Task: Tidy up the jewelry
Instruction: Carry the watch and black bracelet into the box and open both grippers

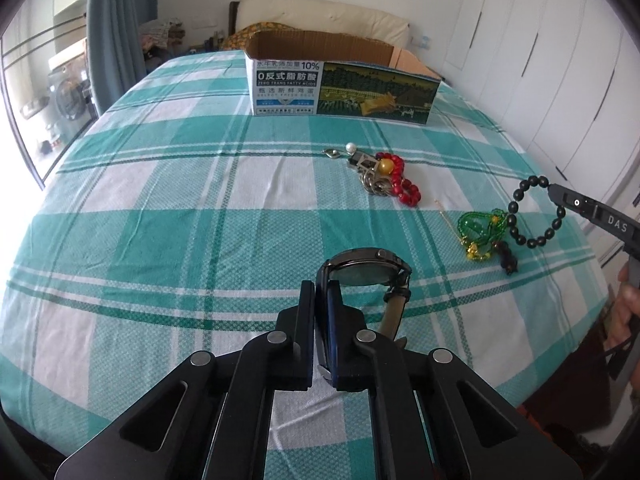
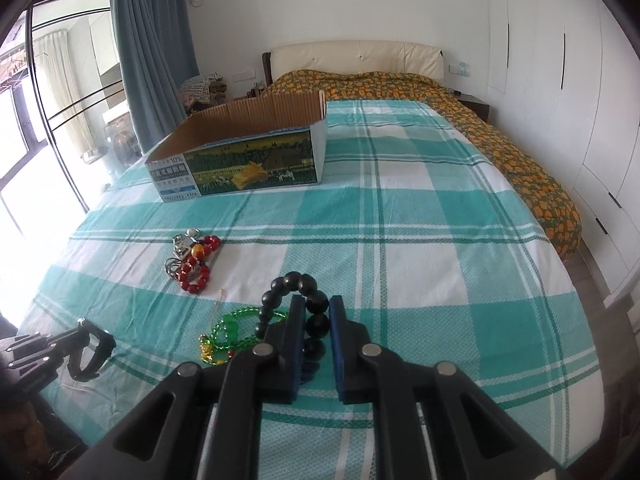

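Left gripper point(image 1: 320, 292) fingers are clamped on the watch point(image 1: 366, 268) strap; right gripper point(image 2: 316, 308) pinches the black bead bracelet point(image 2: 296, 284). Both hang above the bed point(image 2: 400, 208); either thin grip may slip before the far box point(image 2: 240, 160).

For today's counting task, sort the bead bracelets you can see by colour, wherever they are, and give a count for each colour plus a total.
Black: 1, the black bead bracelet held in the right gripper.
Red: 1, the red bead bracelet lying on the bedsheet.
Green: 1, the green bead bracelet lying on the bedsheet.
Total: 3 bead bracelets.
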Action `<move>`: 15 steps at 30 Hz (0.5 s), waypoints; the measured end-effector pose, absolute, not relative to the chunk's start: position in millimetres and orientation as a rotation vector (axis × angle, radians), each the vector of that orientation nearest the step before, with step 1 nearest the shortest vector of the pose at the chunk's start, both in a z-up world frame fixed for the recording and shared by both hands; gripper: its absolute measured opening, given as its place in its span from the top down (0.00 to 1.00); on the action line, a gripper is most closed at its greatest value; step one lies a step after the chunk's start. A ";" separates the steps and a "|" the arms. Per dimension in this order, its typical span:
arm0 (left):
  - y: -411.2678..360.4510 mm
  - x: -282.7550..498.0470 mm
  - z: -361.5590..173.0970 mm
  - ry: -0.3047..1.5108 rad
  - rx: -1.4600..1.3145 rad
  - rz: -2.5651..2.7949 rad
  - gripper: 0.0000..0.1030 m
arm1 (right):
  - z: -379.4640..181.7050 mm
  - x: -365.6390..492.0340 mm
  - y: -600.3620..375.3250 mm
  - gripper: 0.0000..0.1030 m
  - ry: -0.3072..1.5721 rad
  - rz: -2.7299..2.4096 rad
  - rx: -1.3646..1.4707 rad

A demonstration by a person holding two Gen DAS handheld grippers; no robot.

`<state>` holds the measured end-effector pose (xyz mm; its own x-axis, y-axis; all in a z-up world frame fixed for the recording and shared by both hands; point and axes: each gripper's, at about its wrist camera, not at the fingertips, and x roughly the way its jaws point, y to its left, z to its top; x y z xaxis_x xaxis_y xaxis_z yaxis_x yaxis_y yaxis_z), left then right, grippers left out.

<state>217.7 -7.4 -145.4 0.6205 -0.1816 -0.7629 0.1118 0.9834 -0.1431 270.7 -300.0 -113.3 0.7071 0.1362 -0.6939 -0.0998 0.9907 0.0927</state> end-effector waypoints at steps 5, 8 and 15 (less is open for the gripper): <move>-1.7 214.4 -129.9 0.852 -0.102 -0.177 0.96 | -94.5 260.4 -298.1 0.88 0.735 0.144 0.063; 1.9 213.8 -122.8 0.837 -0.112 -0.176 0.96 | -84.3 254.4 -297.5 0.88 0.714 0.150 0.069; 7.2 213.0 -113.1 0.828 -0.131 -0.179 0.96 | -68.2 242.1 -294.7 0.88 0.691 0.168 0.064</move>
<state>213.0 7.2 -113.1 0.6628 -0.2090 -0.7191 0.1074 0.9769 -0.1850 242.1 -294.7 -68.2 0.7576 0.1748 -0.6288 -0.1325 0.9846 0.1141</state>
